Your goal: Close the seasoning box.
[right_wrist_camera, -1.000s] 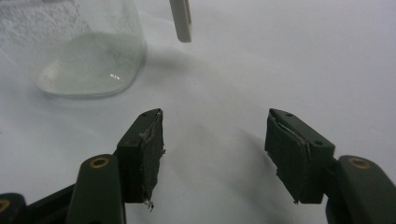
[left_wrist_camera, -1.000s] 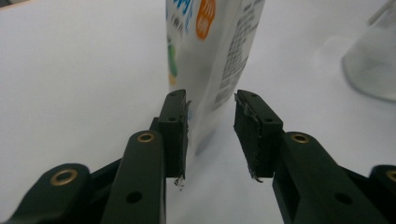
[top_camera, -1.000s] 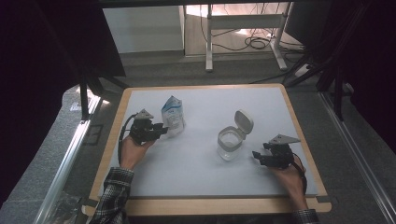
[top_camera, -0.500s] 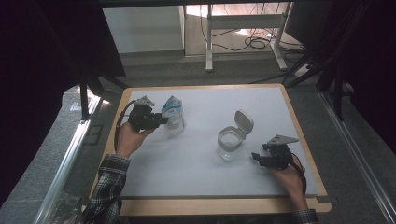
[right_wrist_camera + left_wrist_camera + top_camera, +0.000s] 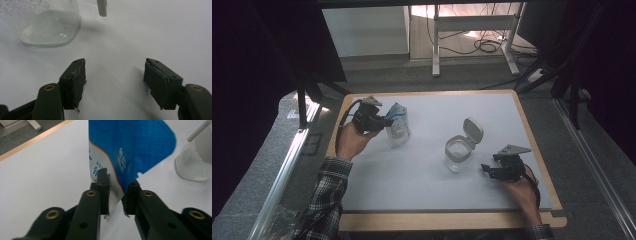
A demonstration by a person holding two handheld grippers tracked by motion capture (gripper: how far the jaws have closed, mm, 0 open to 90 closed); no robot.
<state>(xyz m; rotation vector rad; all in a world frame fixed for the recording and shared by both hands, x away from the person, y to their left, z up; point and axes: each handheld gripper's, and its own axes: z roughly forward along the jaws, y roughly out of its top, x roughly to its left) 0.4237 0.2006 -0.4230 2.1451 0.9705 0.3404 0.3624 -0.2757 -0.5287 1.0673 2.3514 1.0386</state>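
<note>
While its jaws stand wide apart over bare white worktop (image 5: 422, 180), the right tool (image 5: 115, 75) holds nothing; ahead of it, slightly left, sits a clear plastic jar with a flipped-up white lid (image 5: 459, 150). Farther off, the left tool (image 5: 115, 191) is clamped on the lower edge of an upright blue-and-silver foil pouch (image 5: 130, 147).

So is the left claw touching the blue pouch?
Touching. In the left gripper view, the left claw has both black jaws pressed against the lower edge of the blue pouch, one on each side, with no gap.
</note>
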